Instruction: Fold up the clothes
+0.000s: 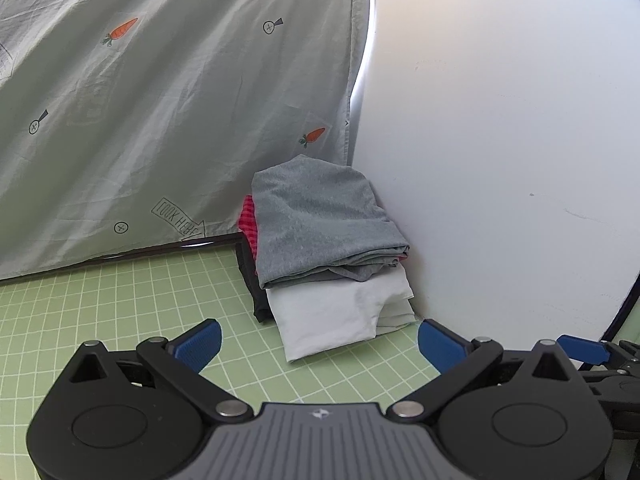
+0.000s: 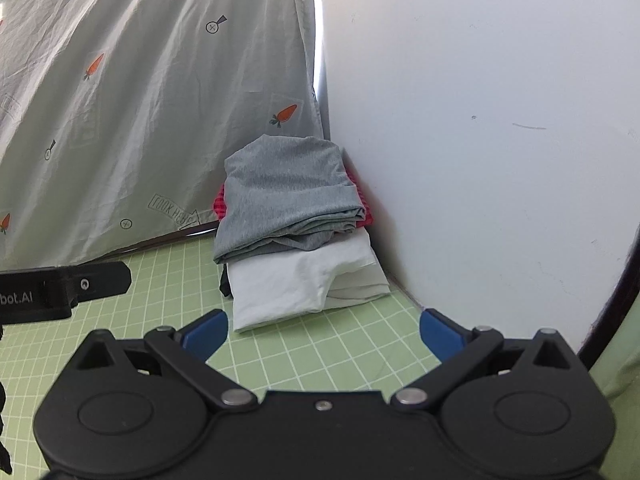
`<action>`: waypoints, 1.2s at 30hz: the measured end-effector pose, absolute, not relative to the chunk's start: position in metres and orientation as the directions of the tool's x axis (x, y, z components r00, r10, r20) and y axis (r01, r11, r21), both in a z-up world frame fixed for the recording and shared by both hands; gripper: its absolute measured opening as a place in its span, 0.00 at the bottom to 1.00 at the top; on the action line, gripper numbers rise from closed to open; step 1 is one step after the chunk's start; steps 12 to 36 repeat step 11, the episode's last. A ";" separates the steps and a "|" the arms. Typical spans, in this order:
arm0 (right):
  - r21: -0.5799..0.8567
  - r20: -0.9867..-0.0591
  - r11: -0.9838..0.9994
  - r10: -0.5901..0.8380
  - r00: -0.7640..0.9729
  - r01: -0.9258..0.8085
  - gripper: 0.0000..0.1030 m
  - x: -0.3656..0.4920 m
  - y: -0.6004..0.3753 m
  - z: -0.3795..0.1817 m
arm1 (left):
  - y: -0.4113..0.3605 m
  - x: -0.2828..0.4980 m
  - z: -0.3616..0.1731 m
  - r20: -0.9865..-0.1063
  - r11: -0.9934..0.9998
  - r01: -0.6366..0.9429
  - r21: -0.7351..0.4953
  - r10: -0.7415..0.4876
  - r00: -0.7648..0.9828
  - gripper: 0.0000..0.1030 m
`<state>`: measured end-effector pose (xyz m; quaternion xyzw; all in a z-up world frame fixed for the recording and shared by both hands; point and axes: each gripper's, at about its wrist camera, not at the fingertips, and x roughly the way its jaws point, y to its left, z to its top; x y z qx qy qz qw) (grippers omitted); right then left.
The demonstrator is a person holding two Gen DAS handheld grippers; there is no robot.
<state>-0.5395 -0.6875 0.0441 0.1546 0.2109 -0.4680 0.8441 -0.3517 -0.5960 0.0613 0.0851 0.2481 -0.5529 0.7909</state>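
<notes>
In the left wrist view, the left claw (image 1: 318,340) is seen released and empty at the bottom of the frame. A folded stack is set at centre on the green gridded surface (image 1: 120,304): a grey garment (image 1: 320,220) over a white garment (image 1: 332,312), red cloth (image 1: 249,222) peeking out.

In the right wrist view, the right claw (image 2: 323,330) is likewise spread and empty. The stack is judged finished; no unfolded clothing is shown.

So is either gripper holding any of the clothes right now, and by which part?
Nothing is held. The left gripper and right gripper are both open and empty, short of the folded stack topped by the grey garment.
</notes>
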 end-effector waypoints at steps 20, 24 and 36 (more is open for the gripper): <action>0.073 -0.492 0.515 -0.726 0.480 0.854 1.00 -0.534 -0.693 0.045 | -0.601 -0.346 0.063 -0.491 0.371 0.918 -0.139 -0.831 0.261 1.00; 0.073 -0.492 0.515 -0.726 0.480 0.854 1.00 -0.534 -0.693 0.045 | -0.601 -0.346 0.063 -0.491 0.371 0.918 -0.139 -0.831 0.261 1.00; 0.073 -0.492 0.515 -0.726 0.480 0.854 1.00 -0.534 -0.693 0.045 | -0.601 -0.346 0.063 -0.491 0.371 0.918 -0.139 -0.831 0.261 1.00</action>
